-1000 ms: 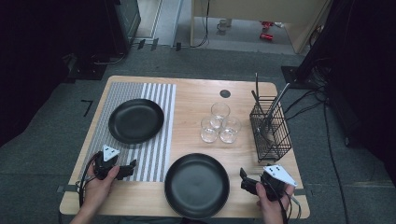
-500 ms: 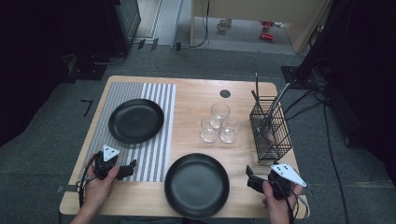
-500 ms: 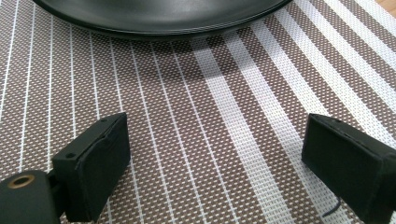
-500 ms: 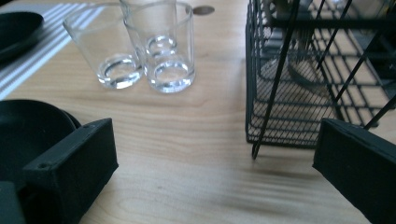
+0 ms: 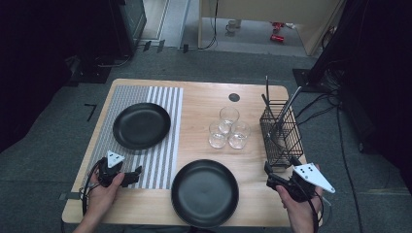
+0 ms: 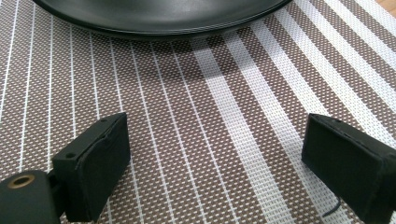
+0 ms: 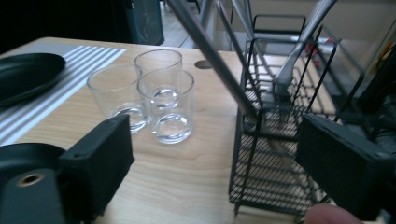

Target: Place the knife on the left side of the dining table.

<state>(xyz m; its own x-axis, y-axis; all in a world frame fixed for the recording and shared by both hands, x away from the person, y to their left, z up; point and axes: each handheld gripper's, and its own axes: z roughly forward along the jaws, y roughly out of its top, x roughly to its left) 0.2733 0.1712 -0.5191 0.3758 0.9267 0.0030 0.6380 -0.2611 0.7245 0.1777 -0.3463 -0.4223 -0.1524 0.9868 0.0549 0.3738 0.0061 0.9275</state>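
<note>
My left gripper (image 5: 135, 174) rests open on the striped placemat (image 5: 160, 145) at the front left. Its jaws (image 6: 215, 154) face the far black plate (image 6: 163, 14), with only mat between them. At the front right I hold the right gripper (image 5: 269, 175) lifted just in front of the wire basket (image 5: 282, 133). It (image 7: 215, 154) stands open, its jaws have just been closing a little, and nothing is between them. Beyond them stand the basket (image 7: 280, 140) and three clear glasses (image 7: 166, 100).
A second black plate (image 5: 205, 192) lies on the wooden table (image 5: 204, 99) at front centre, between my hands. The three glasses (image 5: 227, 128) cluster mid-table. Long utensils (image 5: 286, 111) lean out of the basket. Cables trail on the floor at the right.
The right gripper has risen off the table and shifted a little to the right, beside the basket. The left gripper has stayed put.
</note>
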